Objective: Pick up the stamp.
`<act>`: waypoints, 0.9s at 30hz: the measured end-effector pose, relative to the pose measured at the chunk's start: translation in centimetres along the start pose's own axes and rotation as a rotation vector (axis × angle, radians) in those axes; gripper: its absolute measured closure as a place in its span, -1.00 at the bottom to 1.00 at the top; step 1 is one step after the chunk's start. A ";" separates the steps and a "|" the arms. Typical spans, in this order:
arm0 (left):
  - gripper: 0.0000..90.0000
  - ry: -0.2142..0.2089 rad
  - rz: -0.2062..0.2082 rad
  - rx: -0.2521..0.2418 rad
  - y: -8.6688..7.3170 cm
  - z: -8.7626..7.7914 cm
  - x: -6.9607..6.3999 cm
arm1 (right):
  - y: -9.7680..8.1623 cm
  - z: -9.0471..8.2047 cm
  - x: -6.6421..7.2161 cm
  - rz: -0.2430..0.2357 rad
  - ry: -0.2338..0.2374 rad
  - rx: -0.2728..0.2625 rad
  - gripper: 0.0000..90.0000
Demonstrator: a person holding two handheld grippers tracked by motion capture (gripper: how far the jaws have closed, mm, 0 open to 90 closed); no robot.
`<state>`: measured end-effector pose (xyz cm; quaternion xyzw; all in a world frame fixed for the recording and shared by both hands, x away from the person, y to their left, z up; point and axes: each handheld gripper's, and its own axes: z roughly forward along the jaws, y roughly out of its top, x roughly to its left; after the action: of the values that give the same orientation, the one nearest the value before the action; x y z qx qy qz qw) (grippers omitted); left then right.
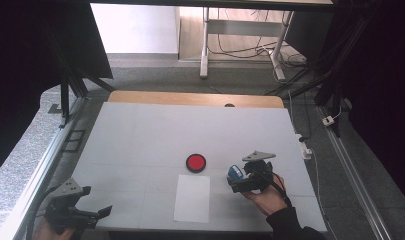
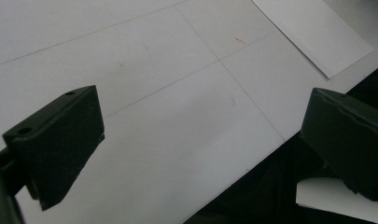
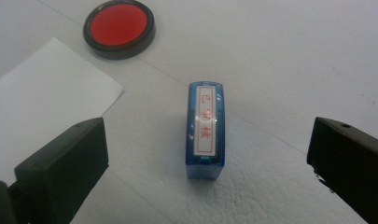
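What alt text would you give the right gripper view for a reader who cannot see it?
A small blue stamp with a white label in red characters stands on the white table, between the wide-open jaws of the right hand-held gripper and untouched by them. Behind it lie a round red ink pad and a white sheet of paper.

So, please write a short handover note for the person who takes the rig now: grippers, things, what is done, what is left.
Right gripper: open, jaws on either side of the blue stamp, not touching it.
Left gripper: open, holding nothing, at the table's near left corner.
Stamp stands to the right of the white paper; red ink pad lies open just beyond the paper.
Done: nothing visible on the paper.
Left: probably grasp the stamp, ink it, press it on the paper.
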<state>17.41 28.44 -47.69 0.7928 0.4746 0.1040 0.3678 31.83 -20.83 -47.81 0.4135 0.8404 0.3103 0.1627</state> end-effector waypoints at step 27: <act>-1.00 -0.005 0.010 0.012 0.0 0.1 -0.1 | 1.2 1.4 -0.4 -0.081 0.030 0.080 0.59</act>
<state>17.46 28.33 -47.72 0.7976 0.4704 0.1013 0.3638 33.51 -20.04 -48.04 0.3804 0.8706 0.2759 0.1457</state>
